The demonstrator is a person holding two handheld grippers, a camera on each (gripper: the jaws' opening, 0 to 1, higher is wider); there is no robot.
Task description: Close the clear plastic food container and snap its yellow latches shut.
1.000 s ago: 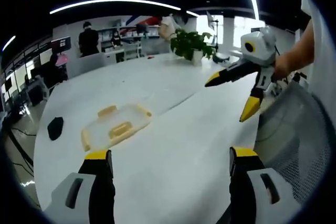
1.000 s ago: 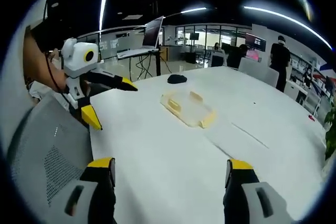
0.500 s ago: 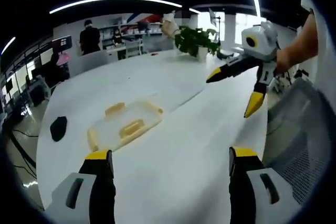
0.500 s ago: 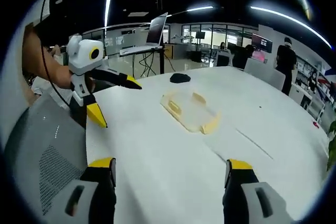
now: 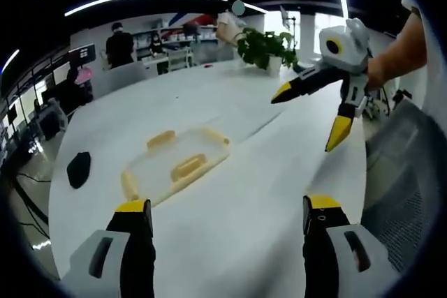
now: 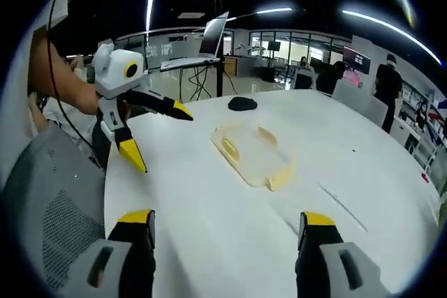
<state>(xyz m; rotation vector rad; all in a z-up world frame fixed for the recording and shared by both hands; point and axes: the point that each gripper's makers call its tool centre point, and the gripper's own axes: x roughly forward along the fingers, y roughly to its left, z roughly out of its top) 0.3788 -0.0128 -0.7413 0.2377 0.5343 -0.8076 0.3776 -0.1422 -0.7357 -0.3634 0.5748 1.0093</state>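
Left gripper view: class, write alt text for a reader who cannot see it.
A clear rectangular plastic food container with yellow latches lies on a white table, ahead of the left claw, whose yellow-tipped jaws stand apart and empty. The right claw, open, hangs above the table at upper right, and a small black object sits near the table's left edge.

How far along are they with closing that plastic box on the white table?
Hardly begun. Nothing looks done: the clear container lies untouched on the white table, though whether its yellow latches are snapped is unclear. In hand: the left claw and right claw are open, short of it. Reaching, closing and latching remain.
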